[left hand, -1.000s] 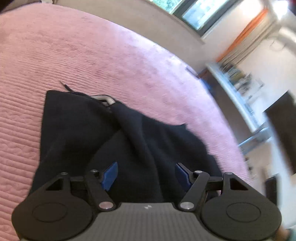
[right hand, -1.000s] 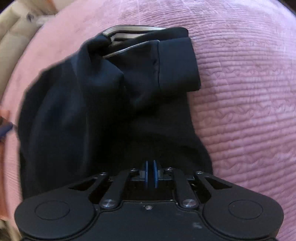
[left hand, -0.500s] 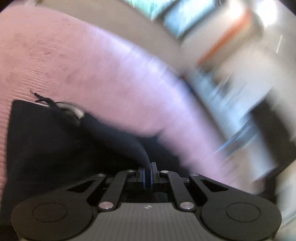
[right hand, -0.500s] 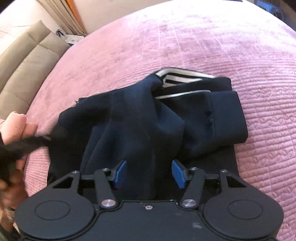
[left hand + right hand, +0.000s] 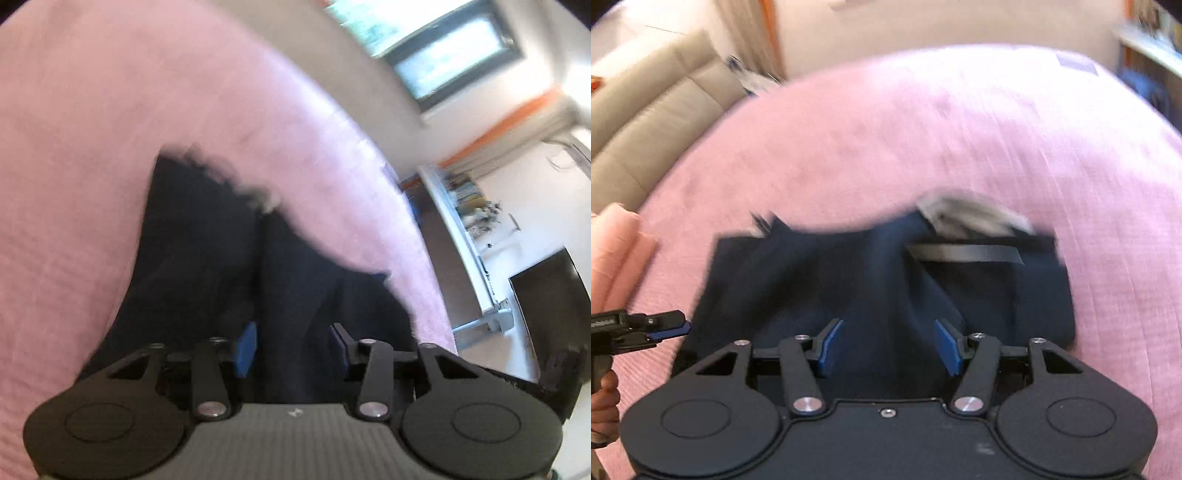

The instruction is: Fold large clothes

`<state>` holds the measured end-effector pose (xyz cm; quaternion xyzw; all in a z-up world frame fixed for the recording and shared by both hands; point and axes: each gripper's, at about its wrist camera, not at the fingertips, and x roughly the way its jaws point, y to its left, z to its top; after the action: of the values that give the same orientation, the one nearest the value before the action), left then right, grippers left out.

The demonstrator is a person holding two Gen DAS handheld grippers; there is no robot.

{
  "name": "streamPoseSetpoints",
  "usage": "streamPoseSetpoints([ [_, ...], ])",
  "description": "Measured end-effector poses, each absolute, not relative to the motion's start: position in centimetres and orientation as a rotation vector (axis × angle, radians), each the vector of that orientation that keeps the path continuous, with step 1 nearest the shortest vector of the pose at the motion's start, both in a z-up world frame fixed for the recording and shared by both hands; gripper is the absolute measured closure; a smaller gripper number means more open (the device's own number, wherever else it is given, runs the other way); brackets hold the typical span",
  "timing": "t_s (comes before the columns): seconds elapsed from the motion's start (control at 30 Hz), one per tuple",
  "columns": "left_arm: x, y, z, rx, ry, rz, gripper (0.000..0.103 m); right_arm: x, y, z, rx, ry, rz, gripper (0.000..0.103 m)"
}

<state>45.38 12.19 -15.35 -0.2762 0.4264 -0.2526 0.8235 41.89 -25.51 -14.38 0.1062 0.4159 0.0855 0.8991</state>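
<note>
Left wrist view: the dark navy garment (image 5: 229, 266) is lying on the pink bedspread (image 5: 74, 184), bunched into a fairly compact shape with a ridge of cloth running up the middle. I'd say the fold is partway there, since it's gathered in but lumpy, with ragged edges at the far end, so flattening and at least one more fold look left to do. The left tongs (image 5: 293, 345) are partly apart and opening right now; the cloth sits under and between the blue pads, but I can't see them pinching it.

Right wrist view: same garment (image 5: 849, 280), lying nearer the near edge of the bed than the middle, a pale striped bit (image 5: 971, 218) poking out at its far side. The right tongs (image 5: 886, 345) stand wide apart, hovering over the fabric, holding nothing. The left tongs (image 5: 670, 326) show at the left edge beside the garment's side, with a hand (image 5: 613, 251) next to them. It's all pretty blurry.
</note>
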Motion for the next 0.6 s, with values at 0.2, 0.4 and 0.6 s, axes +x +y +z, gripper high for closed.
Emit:
streamPoseSetpoints([
  [0.2, 46.4, 3.9, -15.5, -0.501, 0.925, -0.678, 0.06, 44.8, -22.0, -19.6, 0.096, 1.0, 0.131, 0.039],
  [0.4, 44.4, 4.9, -21.6, -0.454, 1.106, -0.518, 0.099, 40.6, -23.9, -22.1, -0.036, 1.115, 0.145, 0.064],
  [0.6, 41.2, 5.5, -17.6, -0.503, 1.053, -0.554, 0.079, 38.8, -25.7, -18.3, 0.144, 1.07, 0.154, 0.053],
])
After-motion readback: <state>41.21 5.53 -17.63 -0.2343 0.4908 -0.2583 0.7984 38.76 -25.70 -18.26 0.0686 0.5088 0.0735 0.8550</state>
